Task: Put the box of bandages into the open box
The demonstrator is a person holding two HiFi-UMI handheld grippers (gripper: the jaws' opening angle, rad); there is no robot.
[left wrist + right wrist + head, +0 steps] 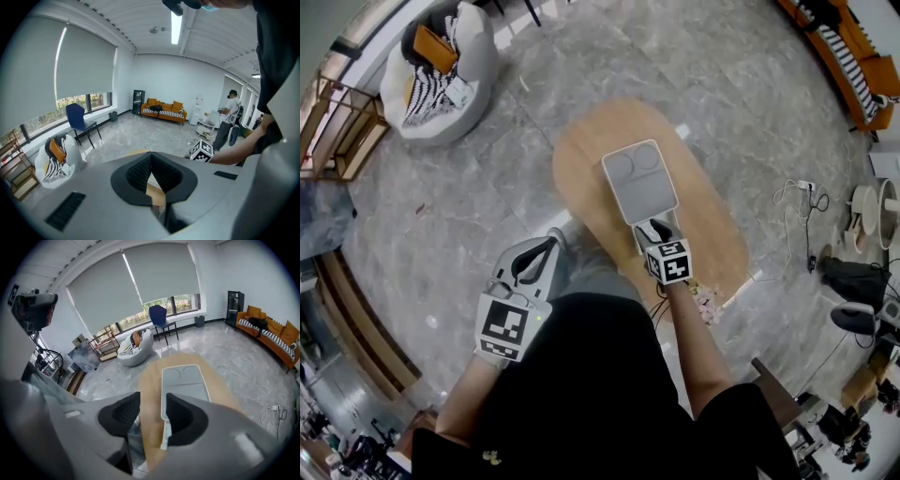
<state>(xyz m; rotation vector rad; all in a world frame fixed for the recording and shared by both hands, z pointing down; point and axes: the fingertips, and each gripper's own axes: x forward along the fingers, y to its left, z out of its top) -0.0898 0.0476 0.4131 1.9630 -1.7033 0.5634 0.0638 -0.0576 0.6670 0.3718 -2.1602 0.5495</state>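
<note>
An oval wooden table [581,169] [149,380] carries a long grey tray [639,192] [185,390] with two round hollows at its far end. My right gripper [652,228] [152,411] hangs over the tray's near end, open, with only table and tray showing between its pads. A pale edge [165,437] shows just under the tray's near end; I cannot tell what it is. My left gripper [549,244] [150,157] is off the table's left side, above the floor, shut with nothing in it. No box of bandages and no open box shows in any view.
On the floor beyond the table's left sits a white beanbag [441,66] [136,350] with a striped cushion. A blue chair [159,317] stands by the window, an orange sofa [853,56] [267,329] on the right. Cables [797,202] lie right of the table.
</note>
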